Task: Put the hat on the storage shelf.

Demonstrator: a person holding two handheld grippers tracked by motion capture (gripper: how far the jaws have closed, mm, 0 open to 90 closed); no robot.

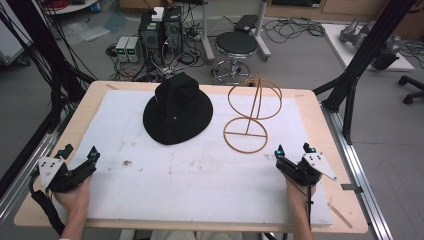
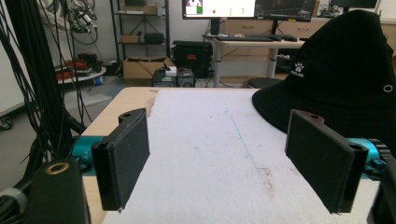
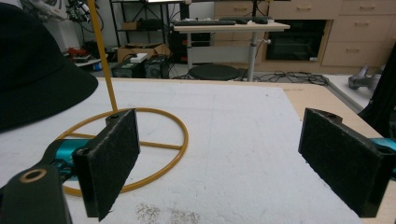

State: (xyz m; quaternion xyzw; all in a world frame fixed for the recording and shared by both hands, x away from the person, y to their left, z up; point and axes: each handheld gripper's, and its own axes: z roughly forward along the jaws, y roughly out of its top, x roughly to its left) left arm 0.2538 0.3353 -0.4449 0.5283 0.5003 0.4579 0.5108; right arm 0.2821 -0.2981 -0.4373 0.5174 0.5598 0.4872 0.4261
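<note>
High view is showing the black hat (image 1: 177, 107) sitting mid-table on the white mat (image 1: 200, 175), just beside the yellow wire stand (image 1: 250, 112). I am holding my left claw (image 1: 79, 159) and right claw (image 1: 291, 154) near the front edge, both spread wide and gripping nothing. The hat is looking soft and light to me; I am judging the floppy brim the best place to pinch.
</note>
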